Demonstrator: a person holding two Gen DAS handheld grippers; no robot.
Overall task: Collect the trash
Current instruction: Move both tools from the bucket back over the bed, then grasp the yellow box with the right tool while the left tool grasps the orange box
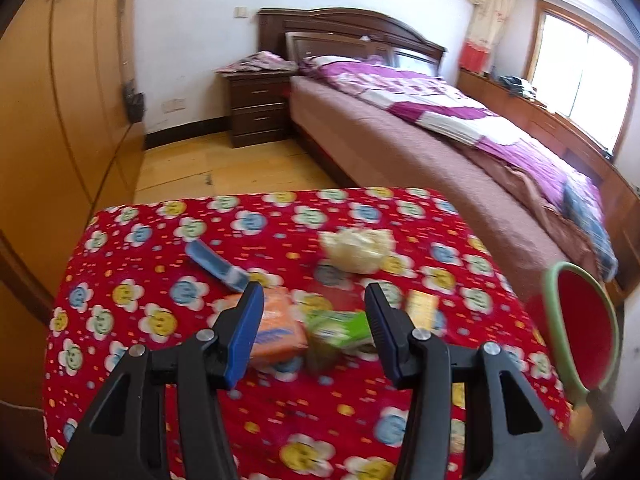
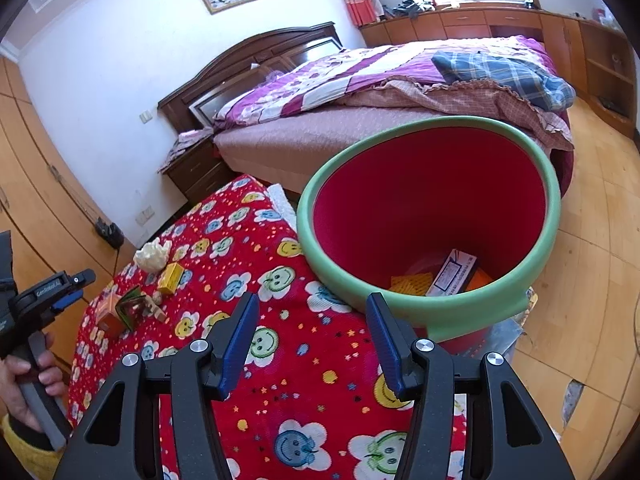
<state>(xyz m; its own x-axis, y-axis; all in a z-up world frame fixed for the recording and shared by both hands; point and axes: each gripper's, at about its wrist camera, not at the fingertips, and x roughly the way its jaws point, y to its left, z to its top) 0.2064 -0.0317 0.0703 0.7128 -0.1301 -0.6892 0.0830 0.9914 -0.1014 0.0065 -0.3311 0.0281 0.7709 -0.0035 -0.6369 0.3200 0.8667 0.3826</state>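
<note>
My left gripper [image 1: 314, 304] is open and empty above a table with a red flowered cloth [image 1: 160, 380]. Between its jaws lies a green packet [image 1: 340, 330], with an orange packet [image 1: 280, 328] to the left. A blue wrapper [image 1: 218, 264], a crumpled white wad [image 1: 358, 250] and a yellow box [image 1: 422, 308] lie farther off. My right gripper [image 2: 312, 320] is open and empty over the cloth [image 2: 304, 380], next to a red bin with a green rim [image 2: 432, 312]. The bin holds a white box [image 2: 454, 272] and orange wrappers [image 2: 412, 282]. The left gripper [image 2: 72, 292] shows at left in the right wrist view.
A bed with a purple quilt [image 1: 440, 112] stands beyond the table. A dark nightstand [image 1: 260, 108] is by the wall. Wooden wardrobes [image 1: 60, 100] line the left. The bin [image 1: 580, 320] stands at the table's right edge. Wooden floor [image 2: 592, 280] lies to the right.
</note>
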